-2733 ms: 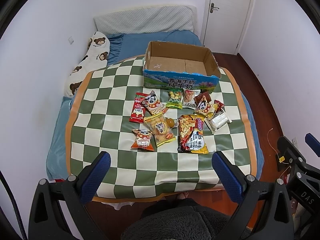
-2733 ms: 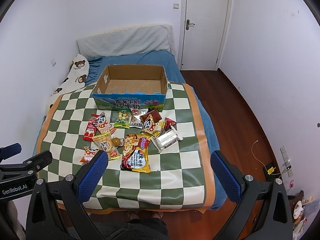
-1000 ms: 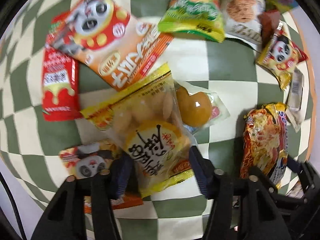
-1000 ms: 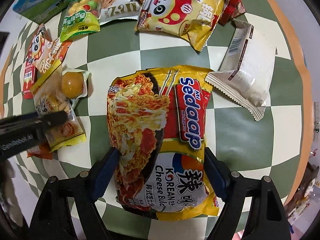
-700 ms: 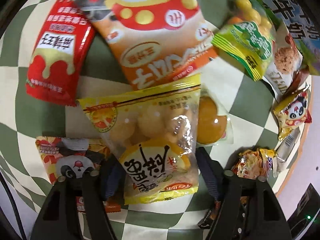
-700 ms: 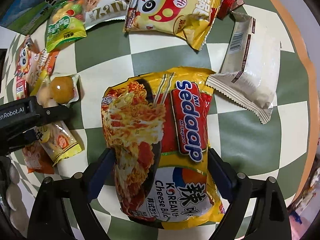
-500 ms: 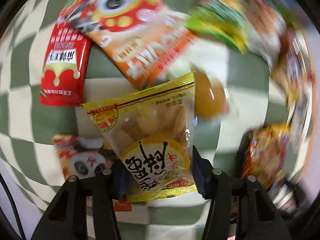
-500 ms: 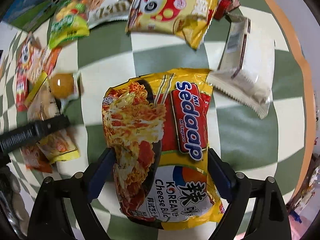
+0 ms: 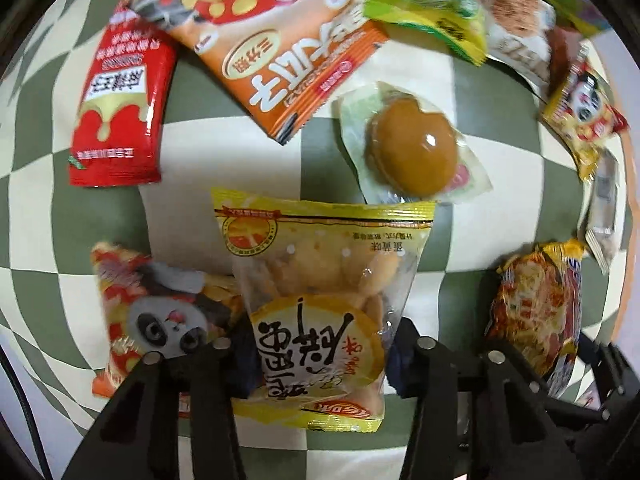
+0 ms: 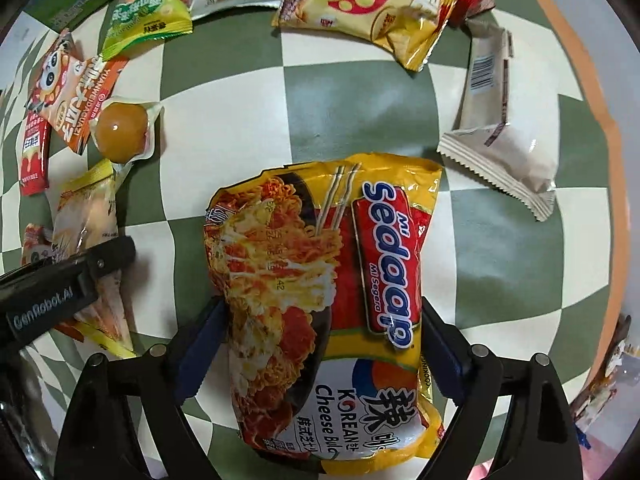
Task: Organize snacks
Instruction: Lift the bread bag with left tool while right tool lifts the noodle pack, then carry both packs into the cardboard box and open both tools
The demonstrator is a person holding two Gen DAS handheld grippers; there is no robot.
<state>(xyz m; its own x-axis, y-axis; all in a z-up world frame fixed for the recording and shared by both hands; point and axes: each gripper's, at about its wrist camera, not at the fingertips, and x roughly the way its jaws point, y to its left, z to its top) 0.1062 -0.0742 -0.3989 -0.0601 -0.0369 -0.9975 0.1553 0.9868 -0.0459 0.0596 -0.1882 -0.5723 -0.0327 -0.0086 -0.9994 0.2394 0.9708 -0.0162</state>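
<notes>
My left gripper [image 9: 318, 350] is shut on the yellow egg-cake packet [image 9: 320, 292], which has pulled clear of the other packets on the checked cloth [image 9: 236, 160]. My right gripper [image 10: 320, 344] is shut on the yellow Sedaap noodle pack [image 10: 324, 280], its blue pads pressing both sides. The noodle pack also shows at the right of the left wrist view [image 9: 536, 308]. The left gripper and its packet [image 10: 86, 216] show at the left of the right wrist view.
Around them lie a sealed brown egg [image 9: 412, 152], an orange panda packet [image 9: 280, 40], a red sachet [image 9: 120, 100], a small panda packet [image 9: 160, 312], a green sweets bag [image 10: 148, 16], a yellow panda bag [image 10: 376, 4] and a white wrapper [image 10: 504, 128]. The cloth's orange border [image 10: 592, 92] runs at right.
Both grippers dropped from above the bed to the snacks and closed on the egg-cake packet and the noodle pack. The egg-cake packet has since slid back, off the egg and orange packet.
</notes>
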